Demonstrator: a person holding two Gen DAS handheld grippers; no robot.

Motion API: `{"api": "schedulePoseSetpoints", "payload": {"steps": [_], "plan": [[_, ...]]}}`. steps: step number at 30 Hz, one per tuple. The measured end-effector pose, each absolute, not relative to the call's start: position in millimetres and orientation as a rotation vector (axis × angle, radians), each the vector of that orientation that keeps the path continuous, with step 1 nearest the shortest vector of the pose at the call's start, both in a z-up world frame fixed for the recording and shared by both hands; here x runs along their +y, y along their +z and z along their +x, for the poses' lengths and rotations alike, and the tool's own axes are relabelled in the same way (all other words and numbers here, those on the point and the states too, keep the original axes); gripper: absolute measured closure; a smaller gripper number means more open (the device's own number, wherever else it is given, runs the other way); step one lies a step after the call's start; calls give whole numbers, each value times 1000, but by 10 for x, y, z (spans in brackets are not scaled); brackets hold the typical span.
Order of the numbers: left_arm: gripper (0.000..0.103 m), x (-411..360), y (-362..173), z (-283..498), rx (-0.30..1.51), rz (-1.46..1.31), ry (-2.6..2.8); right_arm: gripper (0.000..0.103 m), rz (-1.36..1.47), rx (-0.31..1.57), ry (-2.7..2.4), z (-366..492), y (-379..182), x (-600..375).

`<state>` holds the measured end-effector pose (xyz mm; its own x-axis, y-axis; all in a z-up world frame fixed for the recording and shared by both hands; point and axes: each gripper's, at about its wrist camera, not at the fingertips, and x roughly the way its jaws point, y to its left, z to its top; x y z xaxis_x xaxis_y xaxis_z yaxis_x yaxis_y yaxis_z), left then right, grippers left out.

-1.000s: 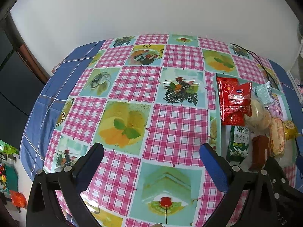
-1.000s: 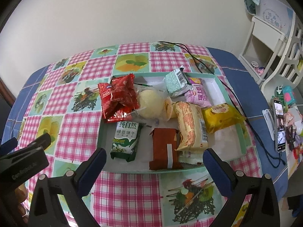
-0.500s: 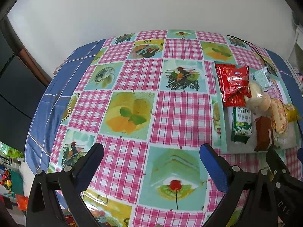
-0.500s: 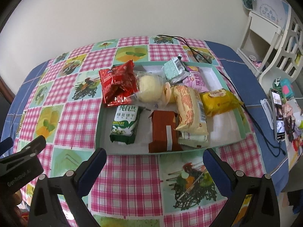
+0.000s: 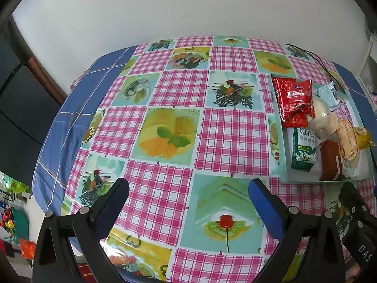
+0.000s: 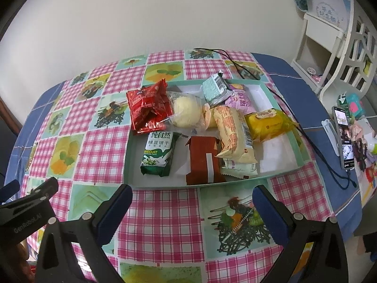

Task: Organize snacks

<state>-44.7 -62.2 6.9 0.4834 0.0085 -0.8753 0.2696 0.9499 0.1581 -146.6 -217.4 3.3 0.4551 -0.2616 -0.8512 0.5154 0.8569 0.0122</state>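
Note:
A shallow green-rimmed tray (image 6: 279,147) holds several snacks: a red packet (image 6: 148,108), a round bun in clear wrap (image 6: 186,110), a green biscuit pack (image 6: 157,156), a brown packet (image 6: 203,162), a yellow-orange cracker pack (image 6: 234,135) and a yellow cake pack (image 6: 267,123). The tray also shows in the left wrist view (image 5: 282,155), at the right. My right gripper (image 6: 192,201) is open and empty, just in front of the tray. My left gripper (image 5: 188,195) is open and empty, over bare tablecloth left of the tray.
The table wears a pink-checked cloth with fruit pictures (image 5: 169,136) over a blue cloth. A black cable (image 6: 238,63) runs behind and right of the tray. A phone (image 6: 344,136) lies at the right edge. A white shelf (image 6: 329,30) stands beyond.
Both grippers have drawn back toward me and risen. The tray and snacks sit farther off in both views. Both stay open and empty.

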Motion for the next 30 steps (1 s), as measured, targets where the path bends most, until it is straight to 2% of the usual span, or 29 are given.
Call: {"api": "schedulePoseSetpoints", "payload": {"steps": [30], "plan": [[2, -585, 64, -413, 1073, 292, -152, 0, 277, 998, -488, -1442, 21, -2167]]}}
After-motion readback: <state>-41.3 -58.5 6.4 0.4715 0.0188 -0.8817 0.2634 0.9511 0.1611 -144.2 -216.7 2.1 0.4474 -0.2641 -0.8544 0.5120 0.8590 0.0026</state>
